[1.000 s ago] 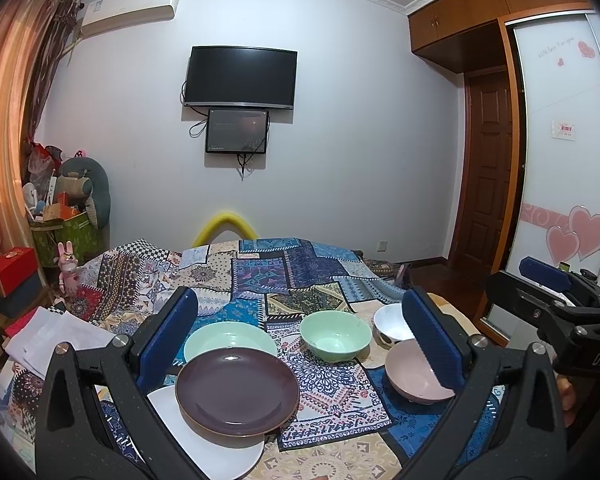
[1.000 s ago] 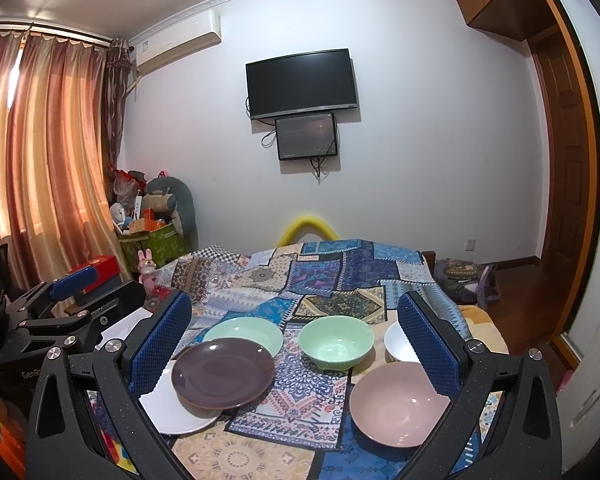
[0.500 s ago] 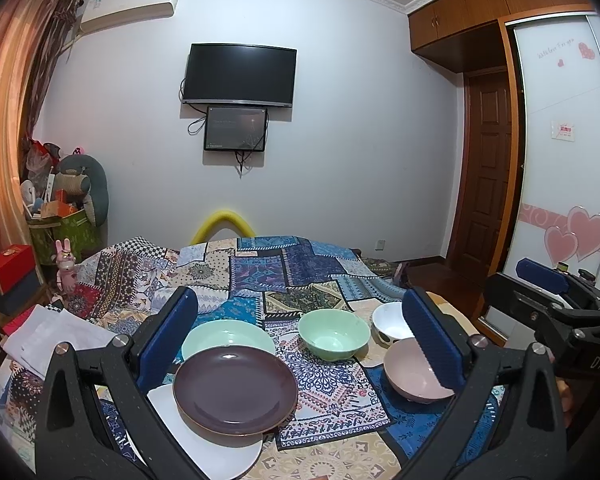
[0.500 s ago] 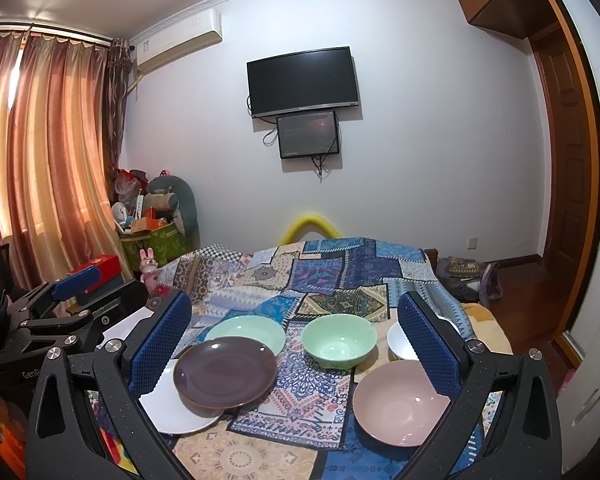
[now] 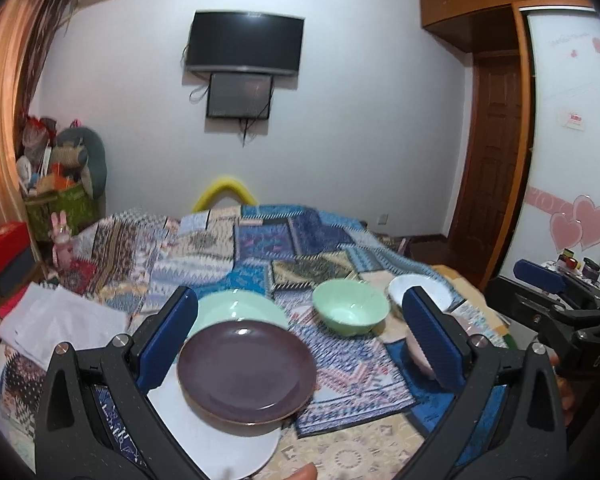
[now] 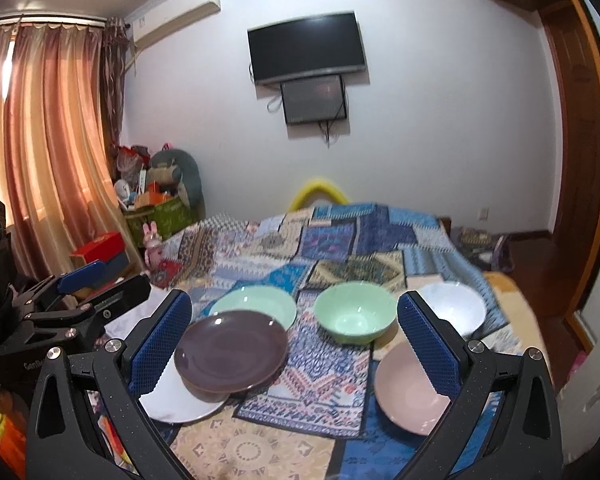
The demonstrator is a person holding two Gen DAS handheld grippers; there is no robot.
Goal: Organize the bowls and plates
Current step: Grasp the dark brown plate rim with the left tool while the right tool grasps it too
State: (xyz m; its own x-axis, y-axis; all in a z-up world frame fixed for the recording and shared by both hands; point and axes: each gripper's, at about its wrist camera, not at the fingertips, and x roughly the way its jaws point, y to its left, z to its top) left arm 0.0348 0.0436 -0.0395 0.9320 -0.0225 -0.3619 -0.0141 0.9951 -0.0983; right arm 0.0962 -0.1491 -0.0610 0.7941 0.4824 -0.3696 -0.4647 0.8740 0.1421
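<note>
A dark purple plate [image 5: 246,372] [image 6: 230,350] rests on a white plate [image 5: 220,440] [image 6: 176,400] at the near left of the patchwork cloth. Behind them lie a pale green plate [image 5: 240,308] [image 6: 256,306], a green bowl [image 5: 350,312] [image 6: 354,314] and a white bowl [image 5: 418,292] [image 6: 454,308]. A pink bowl [image 6: 410,392] [image 5: 416,356] sits at the near right. My left gripper [image 5: 300,332] [image 6: 80,292] hovers open above the purple plate. My right gripper [image 6: 294,332] [image 5: 556,300] is open too, holding nothing, with the pink bowl under its right finger.
The dishes lie on a bed covered with a patchwork cloth [image 6: 340,240]. White paper sheets [image 5: 60,320] lie at its left edge. Boxes and a green basket [image 6: 156,216] of clutter stand by the curtain. A wardrobe and door [image 5: 496,152] are to the right.
Both grippers have moved a little forward toward the dishes, which look larger now, and the views are blurred. Neither gripper has changed its opening; no dish has moved.
</note>
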